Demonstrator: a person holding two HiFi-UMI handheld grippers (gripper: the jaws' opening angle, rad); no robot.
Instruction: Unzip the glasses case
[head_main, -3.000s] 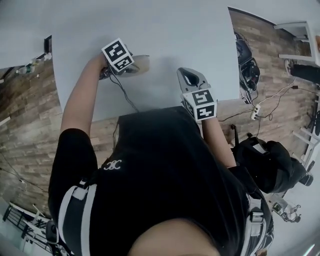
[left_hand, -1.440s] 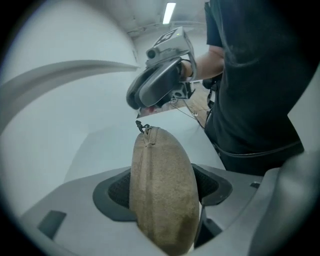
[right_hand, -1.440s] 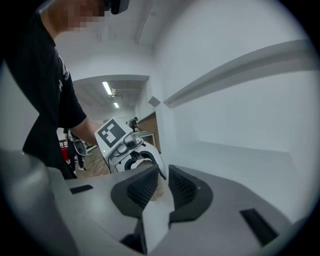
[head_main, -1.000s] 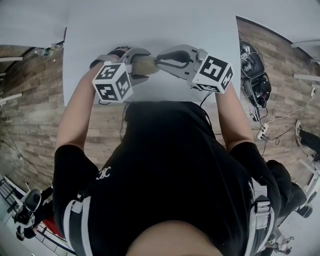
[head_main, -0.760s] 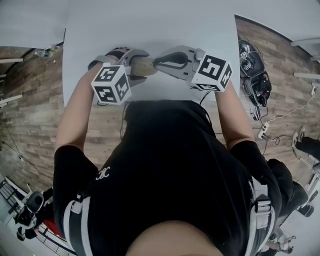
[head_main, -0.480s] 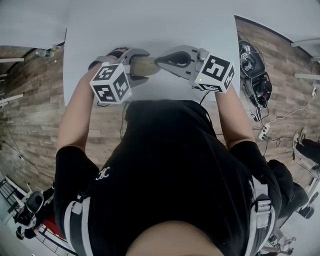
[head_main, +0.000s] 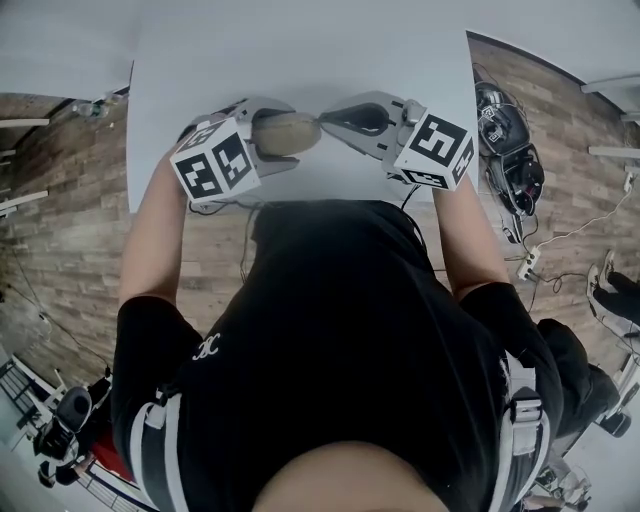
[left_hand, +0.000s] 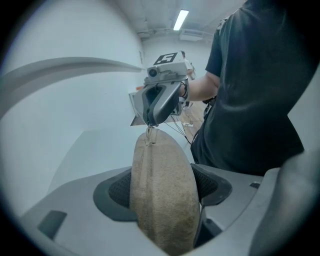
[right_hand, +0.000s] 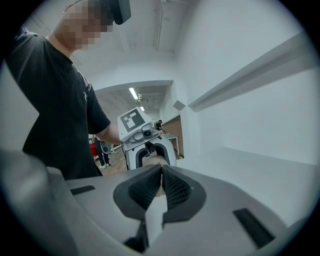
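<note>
The glasses case is over the near part of the white desk, in front of the person. The left gripper holds the case: its jaws stand wide, one pad pressed against each side of the tan body. The seam of the case faces up and runs away from this gripper. The right gripper comes in from the right, jaws closed together on the zipper pull at the case's right end.

Case in left tongs, probably over table.
</note>
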